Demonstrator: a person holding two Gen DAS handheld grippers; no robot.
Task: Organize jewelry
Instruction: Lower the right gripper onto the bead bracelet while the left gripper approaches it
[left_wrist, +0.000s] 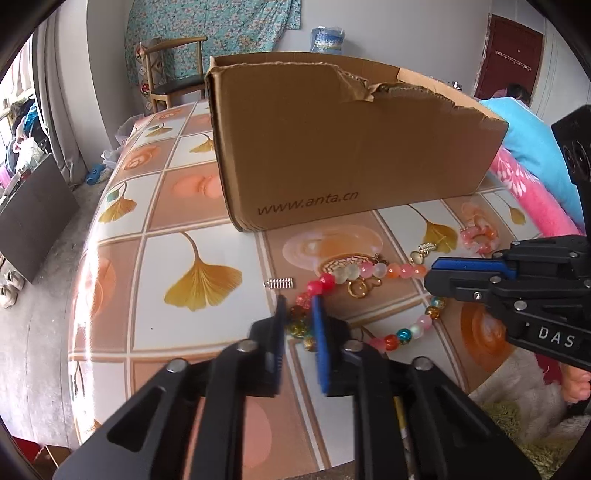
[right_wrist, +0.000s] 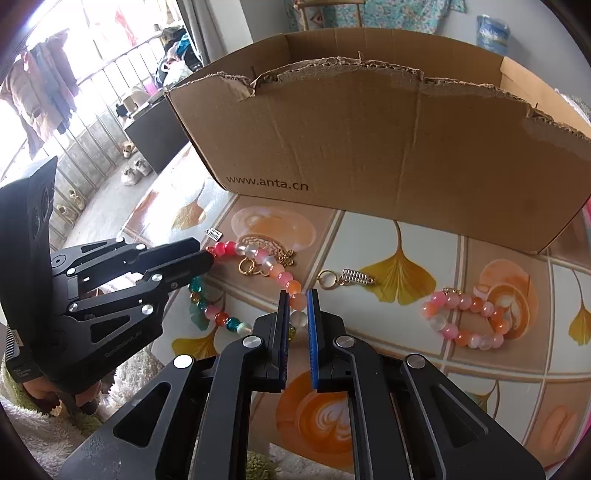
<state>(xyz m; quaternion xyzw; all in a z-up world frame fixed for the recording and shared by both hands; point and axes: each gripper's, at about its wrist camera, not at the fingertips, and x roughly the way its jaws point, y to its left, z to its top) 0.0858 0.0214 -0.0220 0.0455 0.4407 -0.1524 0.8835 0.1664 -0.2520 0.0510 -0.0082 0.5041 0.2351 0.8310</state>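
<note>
My left claw (left_wrist: 297, 306) is closed on the red end of the multicoloured bead necklace (left_wrist: 369, 271), which lies looped on the desk (left_wrist: 155, 258) in front of the torn cardboard box (left_wrist: 354, 147). My right claw (right_wrist: 298, 301) pinches its pink beads. I judge the pick-up is in hand: next, lift both ends together, over the box wall.

- The right gripper (right_wrist: 298, 295) is closed on a pale bead of the long multicoloured bead strand (right_wrist: 275, 275), near the tabletop's (right_wrist: 424, 369) front edge.
- The left gripper (right_wrist: 208, 260) pinches that strand's red end.
- A pink bead bracelet (right_wrist: 463, 319) lies to the right.
- An open cardboard box (right_wrist: 388, 147) stands behind.
</note>
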